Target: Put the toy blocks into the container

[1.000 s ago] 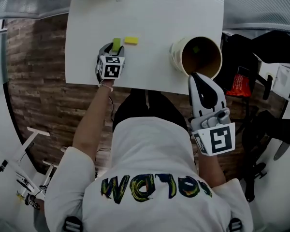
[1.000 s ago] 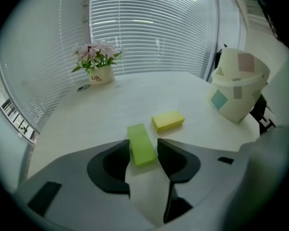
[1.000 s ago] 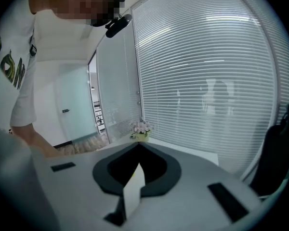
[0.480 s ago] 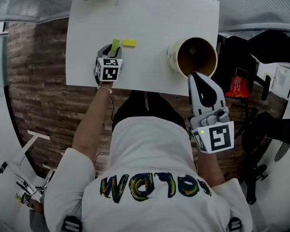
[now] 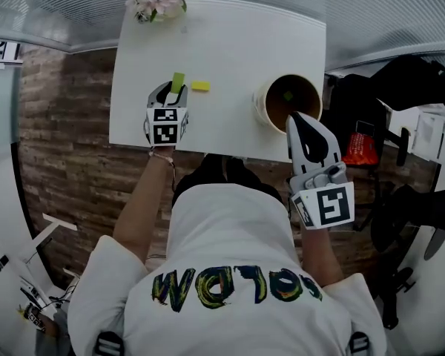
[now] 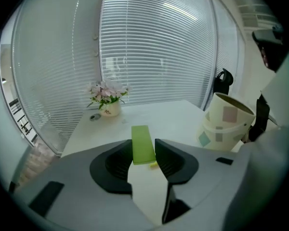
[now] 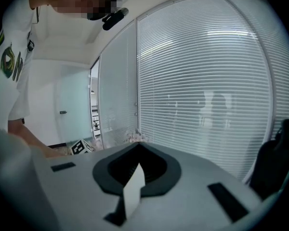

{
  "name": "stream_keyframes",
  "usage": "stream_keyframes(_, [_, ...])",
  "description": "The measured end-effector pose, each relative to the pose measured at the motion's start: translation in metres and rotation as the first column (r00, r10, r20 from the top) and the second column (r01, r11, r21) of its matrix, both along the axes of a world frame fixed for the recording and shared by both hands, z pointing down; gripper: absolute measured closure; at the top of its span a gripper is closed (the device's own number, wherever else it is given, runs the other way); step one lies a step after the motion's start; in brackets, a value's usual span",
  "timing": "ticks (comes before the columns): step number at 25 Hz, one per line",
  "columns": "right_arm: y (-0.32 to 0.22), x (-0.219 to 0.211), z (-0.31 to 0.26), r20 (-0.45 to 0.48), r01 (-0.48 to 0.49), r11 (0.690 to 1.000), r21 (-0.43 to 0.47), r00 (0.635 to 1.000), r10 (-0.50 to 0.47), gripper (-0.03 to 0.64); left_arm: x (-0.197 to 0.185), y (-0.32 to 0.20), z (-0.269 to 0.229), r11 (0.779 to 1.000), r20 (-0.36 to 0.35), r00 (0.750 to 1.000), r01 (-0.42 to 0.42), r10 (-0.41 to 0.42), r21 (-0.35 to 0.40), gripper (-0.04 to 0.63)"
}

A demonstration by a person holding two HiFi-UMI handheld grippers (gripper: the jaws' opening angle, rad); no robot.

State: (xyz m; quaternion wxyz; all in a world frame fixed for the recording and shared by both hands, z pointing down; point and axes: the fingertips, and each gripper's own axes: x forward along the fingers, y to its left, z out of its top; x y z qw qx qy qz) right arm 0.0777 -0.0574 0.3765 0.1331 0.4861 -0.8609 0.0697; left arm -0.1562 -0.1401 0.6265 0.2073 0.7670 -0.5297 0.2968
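A flat, rectangular lime-green toy block [image 6: 141, 141] stands on its long edge between the fingers of the left gripper [image 5: 173, 90]. Its smooth top face runs straight out past the fingertips. The jaws have just been closing and now press on its two long sides, holding it over the white table [image 5: 230, 35].

Just below and to the right of the left fingertips lies a small yellow toy block [image 5: 201, 86] on the tabletop. In the left gripper view only a sliver of it peeks out under the green one.

Further to the right of those fingers stands the cream paper container [image 6: 226, 121], a round open tub patterned with pale pastel squares. A small green block [image 5: 288, 95] lies on its brown floor.

The right gripper [image 5: 297, 119] has its fingers brought together with nothing between them. In the head view its tip overlaps the container's near rim.

Well beyond the left fingertips, at the table's far edge, sits a pot of pink flowers [image 6: 106, 102], with white blinds [image 6: 154, 47] behind it.
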Motion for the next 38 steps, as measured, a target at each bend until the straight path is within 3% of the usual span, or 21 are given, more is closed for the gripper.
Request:
stream_keyframes(7, [-0.006,0.0,-0.02,0.002,0.001,0.998,0.056,1.0,-0.001,0.609,0.01,0.008,-0.073,0.996,-0.089,0.996,0.021,-0.014,0.088,0.439])
stream_keyframes(21, [-0.006,0.001,-0.043,-0.002,-0.003,0.996,0.094,1.0,0.003,0.609,0.027,0.037,-0.209,0.964,-0.174,0.985,0.028,0.019,0.266,0.439])
stream_keyframes(31, [-0.004,0.015,-0.049,-0.012,-0.047,0.994,0.102,0.999,0.049,0.608,0.06,0.039,-0.232,0.951,-0.186,0.975,-0.06,0.121,0.304,0.439])
stream_keyframes(38, [0.011,0.053,-0.048,-0.023,-0.149,0.984,0.099,0.988,0.152,0.608,0.116,0.043,-0.236,0.934,-0.205,0.946,-0.183,0.252,0.306,0.439])
